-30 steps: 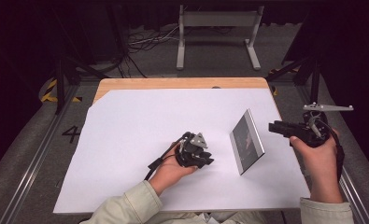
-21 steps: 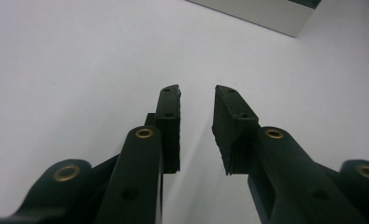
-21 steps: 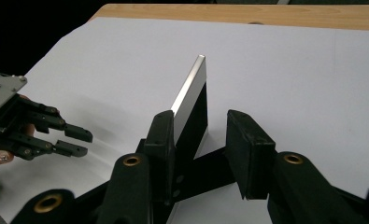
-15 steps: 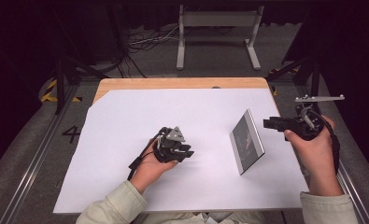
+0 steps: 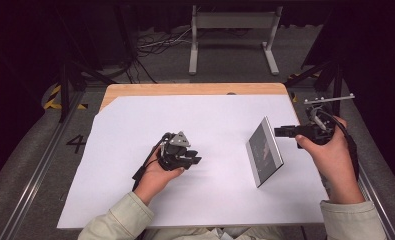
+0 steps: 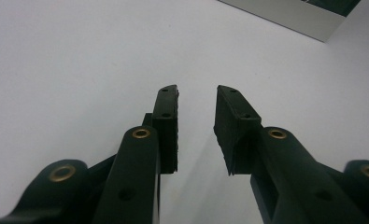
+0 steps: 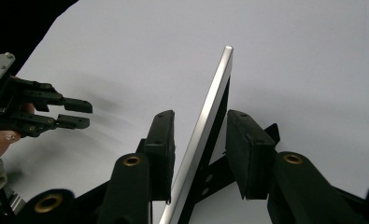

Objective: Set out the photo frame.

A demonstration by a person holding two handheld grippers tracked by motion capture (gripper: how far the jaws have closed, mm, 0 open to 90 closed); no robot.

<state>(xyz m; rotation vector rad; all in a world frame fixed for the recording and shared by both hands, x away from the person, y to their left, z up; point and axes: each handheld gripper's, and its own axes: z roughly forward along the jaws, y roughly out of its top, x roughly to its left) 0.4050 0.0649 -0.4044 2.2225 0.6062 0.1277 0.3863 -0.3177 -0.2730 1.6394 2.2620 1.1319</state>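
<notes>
Nearest the person's edge of the desk (image 5: 135, 210), the left tongs (image 5: 194, 160) rest low over the bare white sheet, left of the middle, jaws parted with nothing between them; in the left gripper view the gap is narrow and the sheet shows through it. Further toward the right edge stands the picture frame (image 5: 265, 151), a thin panel with a silver rim and dark face, tilted back on a black rear support. The right tongs (image 5: 280, 131) reach in from the right edge at the frame's upper corner, and in the right gripper view the silver rim (image 7: 205, 126) runs up between the spread jaws, close to the left-hand pad, with a clear gap at the other; they do not look closed on it. The risk, as I judge it, lies here: the frame leans on a slender prop, so a jaw that meets it unevenly could push it flat or skid it across the smooth sheet. A pinch on the slick metal edge alone may also slip or twist the panel. The left tongs sit well apart, too far to steady it.
</notes>
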